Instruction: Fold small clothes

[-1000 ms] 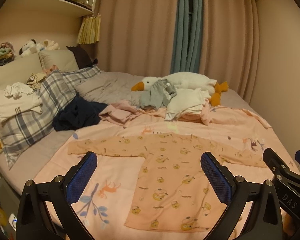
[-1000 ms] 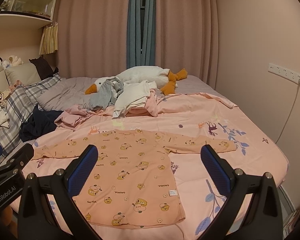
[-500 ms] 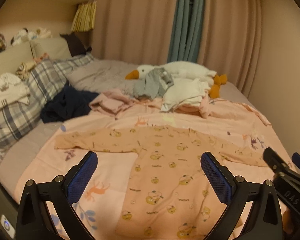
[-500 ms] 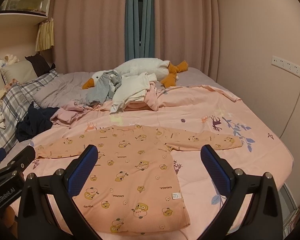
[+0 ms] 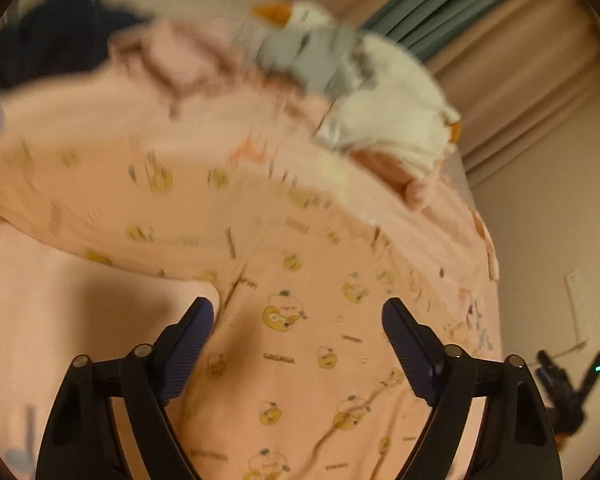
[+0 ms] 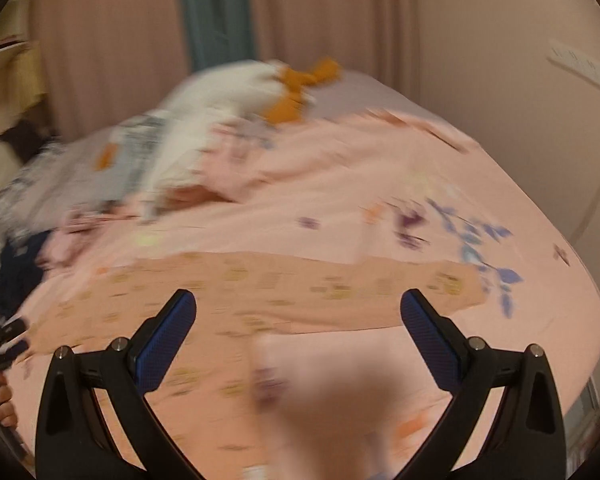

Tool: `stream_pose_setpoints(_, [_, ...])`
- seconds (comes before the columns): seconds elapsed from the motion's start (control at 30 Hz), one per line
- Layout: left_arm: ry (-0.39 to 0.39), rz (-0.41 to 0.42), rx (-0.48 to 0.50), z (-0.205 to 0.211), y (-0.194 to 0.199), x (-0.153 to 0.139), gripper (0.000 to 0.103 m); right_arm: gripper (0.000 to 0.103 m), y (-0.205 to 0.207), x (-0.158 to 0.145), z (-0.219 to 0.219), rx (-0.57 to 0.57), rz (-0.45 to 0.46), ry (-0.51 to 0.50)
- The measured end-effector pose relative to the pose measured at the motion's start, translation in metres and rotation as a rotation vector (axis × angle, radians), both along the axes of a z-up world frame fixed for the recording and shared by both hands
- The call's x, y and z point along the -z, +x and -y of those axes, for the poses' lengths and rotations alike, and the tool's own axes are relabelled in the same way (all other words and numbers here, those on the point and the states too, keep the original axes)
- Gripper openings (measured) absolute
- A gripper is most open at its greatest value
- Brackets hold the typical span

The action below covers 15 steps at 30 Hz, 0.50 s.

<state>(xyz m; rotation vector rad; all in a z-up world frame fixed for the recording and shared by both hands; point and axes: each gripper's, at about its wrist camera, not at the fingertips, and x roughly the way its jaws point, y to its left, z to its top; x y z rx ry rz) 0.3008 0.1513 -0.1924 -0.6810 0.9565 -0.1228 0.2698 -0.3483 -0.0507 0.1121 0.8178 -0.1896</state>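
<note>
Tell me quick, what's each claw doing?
Left gripper: open, jaws just narrowed, nothing gripped, over the shirt.
Right gripper: open, empty.

Dim warm indoor light, heavy motion blur, fisheye bending, dark vignetted corners, soft shadows

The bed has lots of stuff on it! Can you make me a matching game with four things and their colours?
Things:
1. long-sleeved top
2. toy goose's beak
3. pads on the left tool
4. middle curtain strip

Colours:
A. teal
B. blue
C. peach with little yellow pictures
D. orange

Pairs: 1-C, 2-D, 3-B, 4-A
</note>
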Motion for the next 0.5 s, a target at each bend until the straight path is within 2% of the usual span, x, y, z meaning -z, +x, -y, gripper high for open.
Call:
stream_pose_setpoints(0.1, [-0.003, -0.124, -0.036, -0.008, 0.015, 0.04, 0.082, 0.1, 0.018, 0.026, 0.056, 0.077, -0.08, 0.034])
stream_pose_setpoints(0.2, [-0.044, -0.204, -0.016, -0.008, 0.015, 0.066, 0.072, 0.099, 0.026, 0.052, 0.115, 0.183, -0.133, 0.13])
stream_pose_setpoints(0.27, [-0.085, -0.193, 0.008, -0.002, 0.01, 0.072, 0.072, 0.096, 0.026, 0.064, 0.141, 0.233, -0.148, 0.197])
stream_pose_setpoints(0.33, [-0.053, -0.169, 0.024, 0.002, 0.008, 0.071, 0.065, 0.092, 0.026, 0.079, 0.165, 0.286, -0.167, 0.254])
stream_pose_setpoints(0.4, [-0.016, -0.174, 0.04, 0.005, 0.01, 0.072, 0.054, 0.087, 0.027, 0.092, 0.182, 0.324, -0.18, 0.29])
stream_pose_setpoints(0.43, [-0.009, -0.174, 0.031, 0.004, 0.011, 0.073, 0.052, 0.085, 0.027, 0.1, 0.193, 0.343, -0.186, 0.319])
stream_pose_setpoints(0.5, [-0.014, -0.178, 0.017, 0.005, 0.012, 0.074, 0.042, 0.082, 0.026, 0.113, 0.206, 0.369, -0.187, 0.373])
